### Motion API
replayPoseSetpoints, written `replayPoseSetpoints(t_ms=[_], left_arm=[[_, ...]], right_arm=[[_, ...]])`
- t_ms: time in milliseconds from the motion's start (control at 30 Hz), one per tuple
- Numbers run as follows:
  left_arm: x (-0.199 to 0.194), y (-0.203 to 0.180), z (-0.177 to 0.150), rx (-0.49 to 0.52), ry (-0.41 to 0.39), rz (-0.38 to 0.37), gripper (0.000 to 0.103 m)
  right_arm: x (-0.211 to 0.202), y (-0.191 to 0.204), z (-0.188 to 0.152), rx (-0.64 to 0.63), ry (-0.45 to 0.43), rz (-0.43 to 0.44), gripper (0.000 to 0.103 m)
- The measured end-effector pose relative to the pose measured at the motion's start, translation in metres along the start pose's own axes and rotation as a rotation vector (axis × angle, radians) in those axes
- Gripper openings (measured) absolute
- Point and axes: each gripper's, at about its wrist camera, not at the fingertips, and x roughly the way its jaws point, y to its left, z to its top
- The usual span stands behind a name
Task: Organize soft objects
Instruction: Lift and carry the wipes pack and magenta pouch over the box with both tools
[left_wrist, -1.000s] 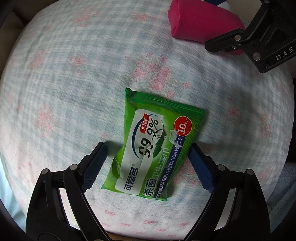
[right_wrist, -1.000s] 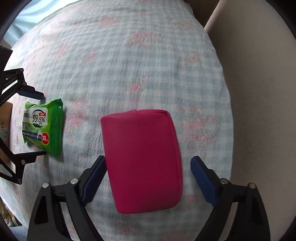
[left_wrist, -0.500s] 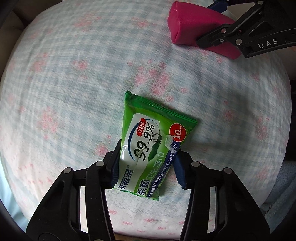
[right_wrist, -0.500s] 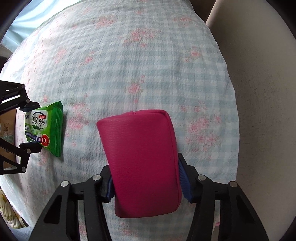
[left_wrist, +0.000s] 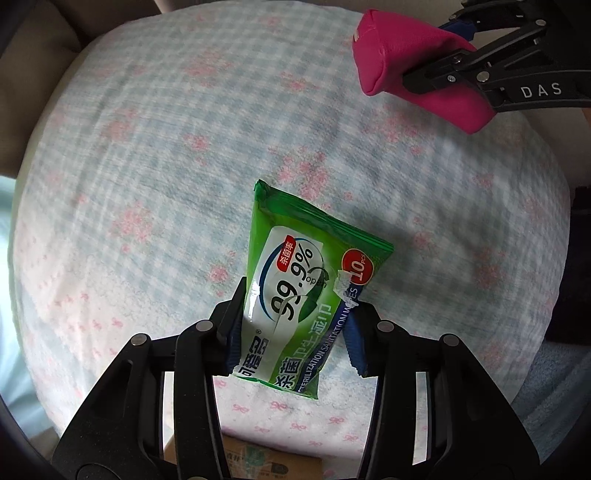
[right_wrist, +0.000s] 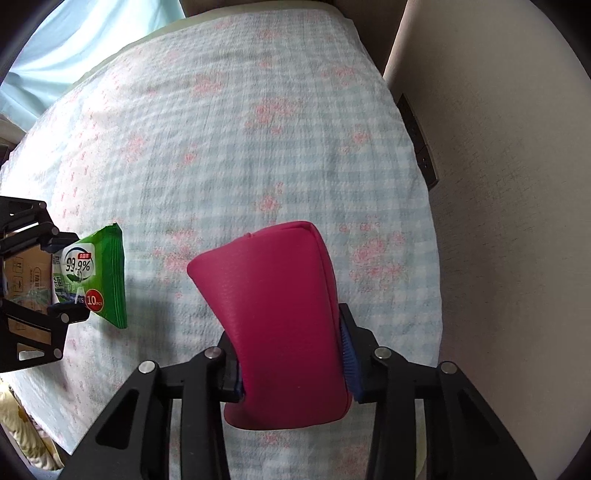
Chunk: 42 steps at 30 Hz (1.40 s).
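Two risks show in the left wrist view: the left gripper (left_wrist: 291, 332), whose jaws have just been closing, is clamped only on the lower part of the green wipes pack (left_wrist: 303, 295), so this slippery pack, held above the checked bedcover (left_wrist: 147, 166) with its long axis running away from the gripper toward the upper left, may slide out or swing. In the right wrist view, the right gripper (right_wrist: 293, 360), also just closing, is pinched on the near end of the pink pouch (right_wrist: 277, 317), which is lifted over the bedcover (right_wrist: 258, 129) with its long axis leaning up and left, and I judge that the soft, squeezed body could slip out.
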Motion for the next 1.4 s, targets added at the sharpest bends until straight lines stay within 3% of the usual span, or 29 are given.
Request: replayPoseSetpoints(t_ms=[200,367,567,767,1167,1400], left_arm=[[-0.064,0.006,-0.007,-0.105,-0.067,0.025,0.041],[-0.131,-0.014,-0.036,-0.248,-0.148,0.043,0.041],[-0.207,-0.022,-0.093,-0.448,-0.259,0.076,0.041],[-0.259,-0.017,-0.167,-0.657,-0.319,0.120,0.041],[-0.267,0.038,-0.324,-0.853,-0.347,0.186,0.041],[-0.255,0.081,-0.408,-0.927,-0.353,0.185,0.041]], right_arm=[[-0.057,0.013,-0.013,-0.003,-0.059,0.006,0.037],[-0.113,0.033,-0.019,-0.023,-0.119,0.018,0.037],[-0.185,0.075,-0.025,-0.087,-0.215,0.025,0.037],[-0.236,0.135,-0.032,-0.171,-0.287,0.066,0.037],[-0.260,0.287,-0.041,-0.262,-0.333,0.125,0.037],[-0.248,0.363,-0.038,-0.124,-0.309,0.168,0.037]])
